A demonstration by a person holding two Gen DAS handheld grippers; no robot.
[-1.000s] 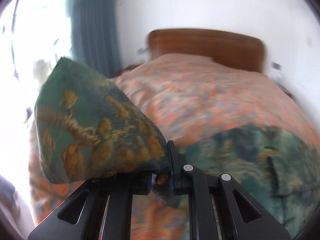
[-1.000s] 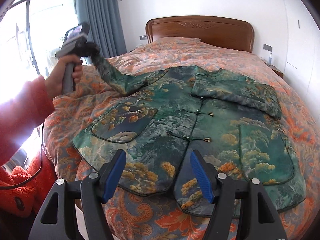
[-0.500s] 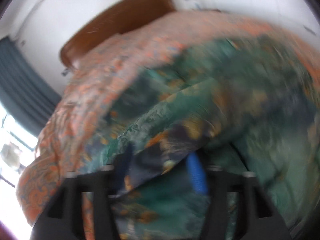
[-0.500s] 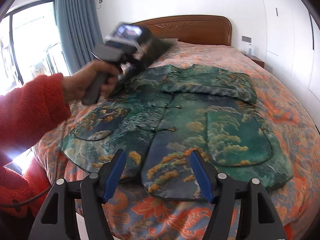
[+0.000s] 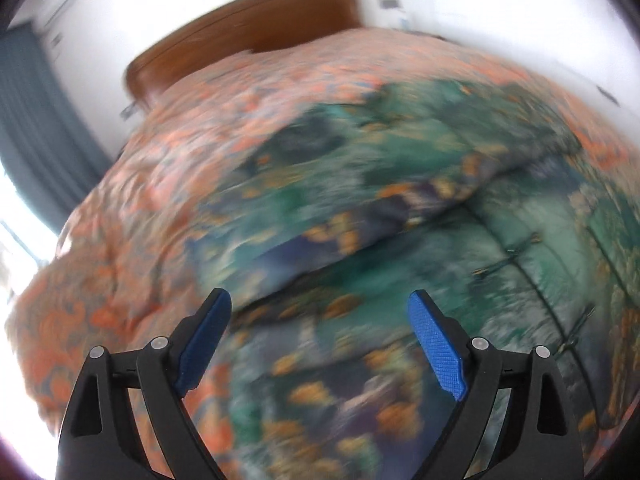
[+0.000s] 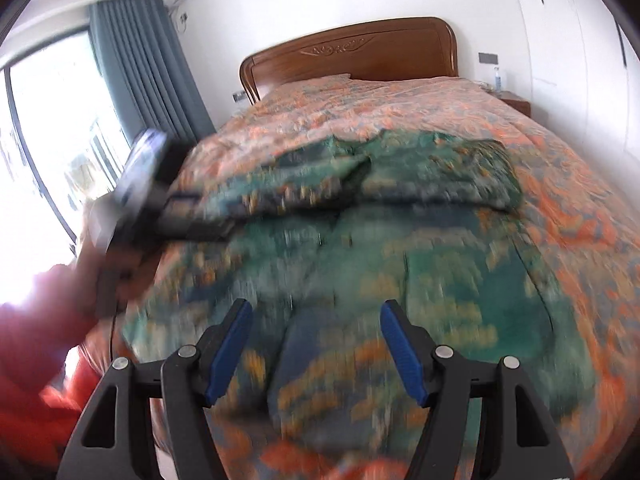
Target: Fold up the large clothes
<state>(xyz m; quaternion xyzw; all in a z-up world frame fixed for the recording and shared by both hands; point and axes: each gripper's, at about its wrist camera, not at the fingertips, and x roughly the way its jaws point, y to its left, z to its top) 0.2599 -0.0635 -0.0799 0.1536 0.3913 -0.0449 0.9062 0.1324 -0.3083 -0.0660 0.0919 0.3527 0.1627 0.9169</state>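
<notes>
Green patterned jacket [image 6: 420, 264] lies flat, both sleeves folded across; left hand-held gripper [image 5: 320, 320] opening, empty; right hand-held gripper [image 6: 316, 328] spread, empty.

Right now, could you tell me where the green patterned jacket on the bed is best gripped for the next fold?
Probably the green patterned jacket by its bottom hem, approached from the foot of the bed: that edge lies flat and free nearest the right gripper, whose jaws are open, and both sleeves look folded in.
</notes>
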